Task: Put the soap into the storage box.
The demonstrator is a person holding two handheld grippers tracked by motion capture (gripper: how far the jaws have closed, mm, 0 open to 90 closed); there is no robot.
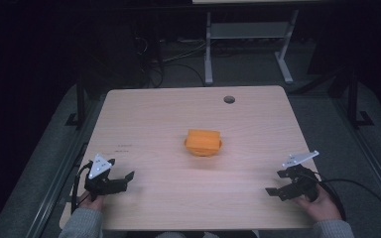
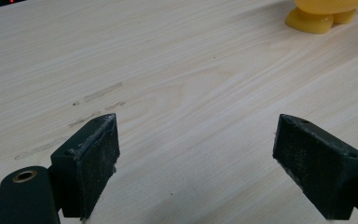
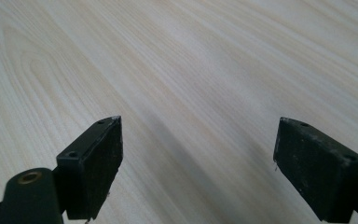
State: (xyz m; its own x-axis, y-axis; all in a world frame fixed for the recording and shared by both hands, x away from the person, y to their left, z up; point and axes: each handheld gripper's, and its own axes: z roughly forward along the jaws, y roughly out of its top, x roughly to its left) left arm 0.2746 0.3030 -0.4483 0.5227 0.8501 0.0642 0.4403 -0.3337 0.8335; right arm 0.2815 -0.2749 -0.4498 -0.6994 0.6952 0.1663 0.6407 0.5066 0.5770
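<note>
An orange boxy object (image 1: 204, 142) with small handles sits near the middle of the light wooden table (image 1: 168, 114). Its yellow-orange lower edge (image 2: 319, 16) shows at the top right of the left gripper view. My left gripper (image 1: 121, 175) rests near the table's front left corner, held by a hand, jaws wide apart and empty (image 2: 196, 140). My right gripper (image 1: 277, 187) sits near the front right, also held by a hand, jaws spread with only bare wood between them (image 3: 198, 144). Both grippers are well apart from the orange object.
A round cable hole (image 1: 229, 99) lies at the table's far right. Faint scuff marks (image 2: 100, 93) mark the wood ahead of the left gripper. Beyond the table stand a white desk frame (image 1: 248, 39) and cables on the dark floor.
</note>
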